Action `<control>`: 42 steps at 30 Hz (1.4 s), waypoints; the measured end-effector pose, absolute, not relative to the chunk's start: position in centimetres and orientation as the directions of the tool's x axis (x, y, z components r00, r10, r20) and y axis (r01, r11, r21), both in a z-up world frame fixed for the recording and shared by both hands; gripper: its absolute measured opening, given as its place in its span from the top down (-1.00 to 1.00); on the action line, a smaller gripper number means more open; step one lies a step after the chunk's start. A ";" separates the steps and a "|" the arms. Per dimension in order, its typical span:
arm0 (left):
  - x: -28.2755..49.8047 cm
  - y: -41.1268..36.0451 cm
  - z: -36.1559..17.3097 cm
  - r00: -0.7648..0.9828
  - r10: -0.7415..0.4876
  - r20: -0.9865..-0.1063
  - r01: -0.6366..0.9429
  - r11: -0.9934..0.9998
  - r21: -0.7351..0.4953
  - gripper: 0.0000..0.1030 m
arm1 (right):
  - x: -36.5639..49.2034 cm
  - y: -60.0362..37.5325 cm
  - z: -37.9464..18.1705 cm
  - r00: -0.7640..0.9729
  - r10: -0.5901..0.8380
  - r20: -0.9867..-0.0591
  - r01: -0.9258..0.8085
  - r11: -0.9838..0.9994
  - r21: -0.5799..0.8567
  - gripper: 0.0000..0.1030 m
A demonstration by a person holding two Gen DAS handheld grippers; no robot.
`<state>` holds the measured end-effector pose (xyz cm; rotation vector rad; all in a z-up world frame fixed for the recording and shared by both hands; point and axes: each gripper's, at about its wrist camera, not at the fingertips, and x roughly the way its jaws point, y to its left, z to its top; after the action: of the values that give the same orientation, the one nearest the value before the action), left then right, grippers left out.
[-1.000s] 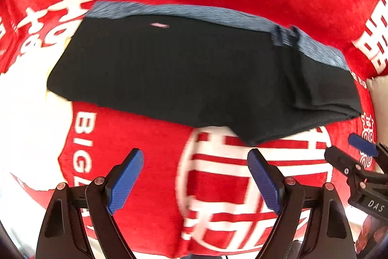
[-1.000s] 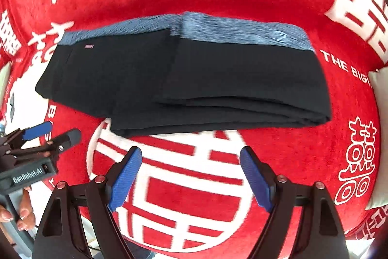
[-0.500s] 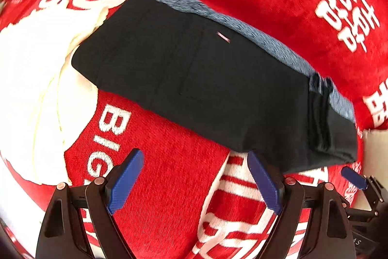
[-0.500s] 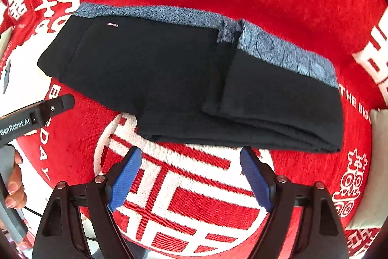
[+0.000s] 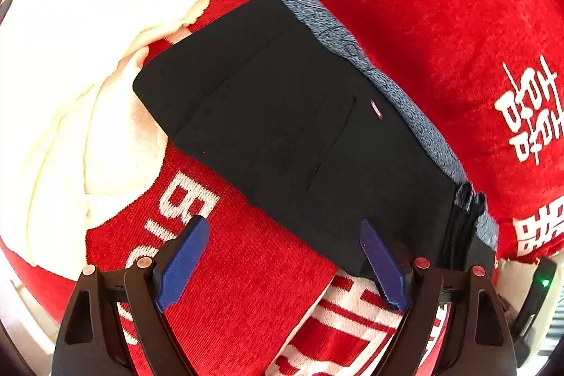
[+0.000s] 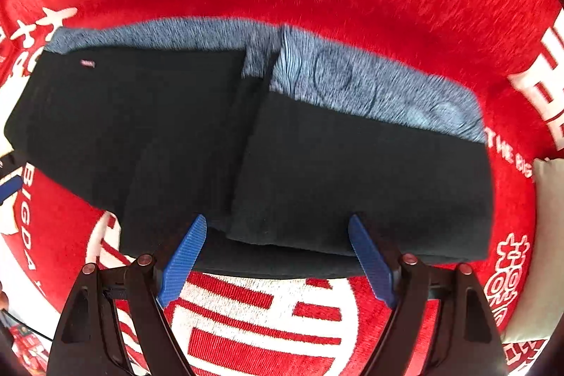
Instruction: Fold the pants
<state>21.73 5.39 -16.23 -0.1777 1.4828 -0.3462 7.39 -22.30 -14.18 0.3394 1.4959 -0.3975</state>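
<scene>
The black pants (image 5: 289, 129) with a blue-grey waistband (image 5: 398, 101) lie folded on the red cloth, their right part doubled over into thicker layers (image 6: 370, 171). My left gripper (image 5: 285, 256) is open and empty, just in front of the pants' near edge at their left half. My right gripper (image 6: 278, 249) is open and empty, its fingertips at the near edge of the doubled part (image 6: 282, 235). The waistband also shows in the right wrist view (image 6: 352, 76), along the far side.
A red cloth with white lettering (image 5: 423, 6) covers the surface. A cream-white cloth (image 5: 63, 94) lies left of the pants, touching their left end. A pale cushion edge (image 6: 550, 185) sits at the right. The left gripper's blue tip (image 6: 8, 187) shows at the far left.
Both grippers have moved closer to the pants' near edge. The left view has swung leftward toward the white cloth. The pants have not moved.
</scene>
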 end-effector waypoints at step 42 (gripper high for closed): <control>24.6 3.6 -18.0 0.194 -0.388 -0.901 0.063 0.922 -0.383 0.36 | 10.5 -20.8 -9.4 0.162 -0.041 -0.986 0.371 0.928 0.023 -0.94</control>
<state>24.59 3.63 -18.00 -0.2858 1.3430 -0.3219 10.54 -20.79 -9.36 0.2856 1.3822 -0.2997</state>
